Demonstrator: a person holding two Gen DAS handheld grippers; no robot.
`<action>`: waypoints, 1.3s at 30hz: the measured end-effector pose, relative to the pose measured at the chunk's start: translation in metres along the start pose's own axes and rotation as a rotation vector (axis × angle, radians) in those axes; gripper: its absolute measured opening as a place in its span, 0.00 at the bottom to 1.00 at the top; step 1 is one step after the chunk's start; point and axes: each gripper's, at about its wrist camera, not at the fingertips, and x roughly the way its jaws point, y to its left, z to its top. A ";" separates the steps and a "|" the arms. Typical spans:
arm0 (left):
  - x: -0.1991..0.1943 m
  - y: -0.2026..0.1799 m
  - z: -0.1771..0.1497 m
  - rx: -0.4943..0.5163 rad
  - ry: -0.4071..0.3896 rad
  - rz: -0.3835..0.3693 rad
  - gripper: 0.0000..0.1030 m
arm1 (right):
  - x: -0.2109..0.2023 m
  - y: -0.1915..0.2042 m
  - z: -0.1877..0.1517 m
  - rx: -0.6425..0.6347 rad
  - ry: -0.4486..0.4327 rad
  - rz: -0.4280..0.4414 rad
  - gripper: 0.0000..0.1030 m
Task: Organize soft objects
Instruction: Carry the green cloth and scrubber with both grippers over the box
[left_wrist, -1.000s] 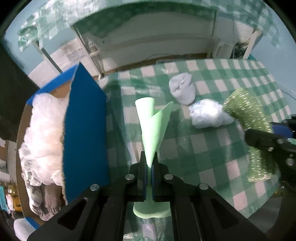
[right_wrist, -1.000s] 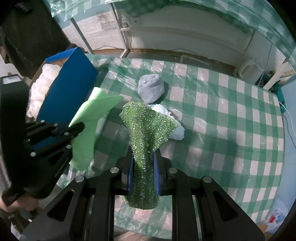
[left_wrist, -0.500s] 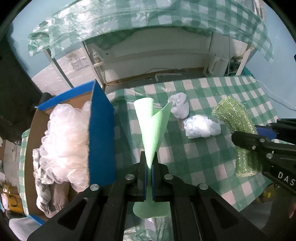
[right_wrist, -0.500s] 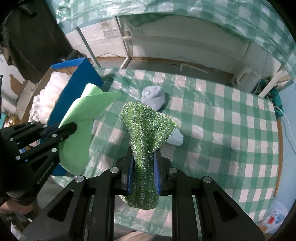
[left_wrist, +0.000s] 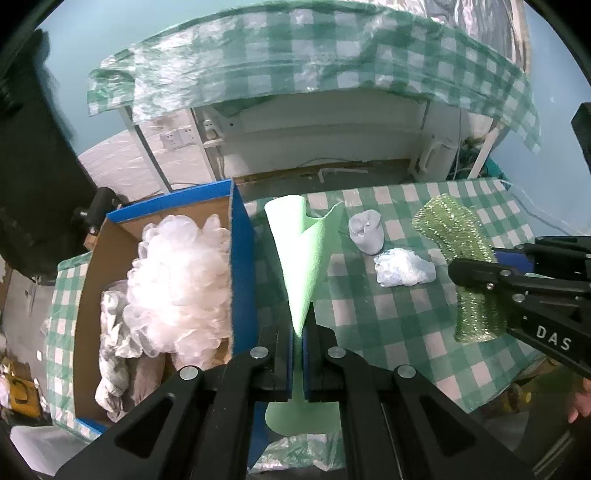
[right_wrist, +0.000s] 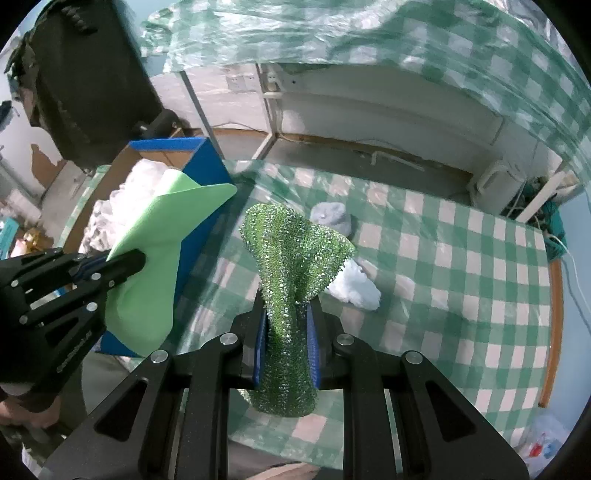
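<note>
My left gripper (left_wrist: 298, 328) is shut on a light green foam cloth (left_wrist: 303, 254), held up in the air beside the blue cardboard box (left_wrist: 242, 266). The cloth also shows in the right wrist view (right_wrist: 159, 258). My right gripper (right_wrist: 286, 314) is shut on a sparkly green scouring cloth (right_wrist: 291, 266), which also shows in the left wrist view (left_wrist: 465, 258). A grey rolled sock (left_wrist: 365, 234) and a white crumpled cloth (left_wrist: 404, 271) lie on the checked table (left_wrist: 388, 321).
The blue box holds a white mesh puff (left_wrist: 177, 284) and grey cloths (left_wrist: 122, 354). It stands at the table's left side (right_wrist: 201, 166). A second table with a checked cover (left_wrist: 295, 74) stands behind. A black chair (right_wrist: 92, 81) is at far left.
Both grippers have risen with their cloths; the table and box look farther below, and more of the box's inside shows.
</note>
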 end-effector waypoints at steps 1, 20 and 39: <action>-0.003 0.004 0.000 -0.007 -0.005 -0.001 0.03 | -0.001 0.002 0.001 -0.003 -0.002 0.002 0.17; -0.028 0.061 -0.009 -0.118 -0.042 0.022 0.03 | -0.006 0.063 0.023 -0.104 -0.034 0.084 0.17; -0.028 0.124 -0.029 -0.223 -0.037 0.083 0.03 | 0.017 0.131 0.044 -0.196 -0.015 0.158 0.17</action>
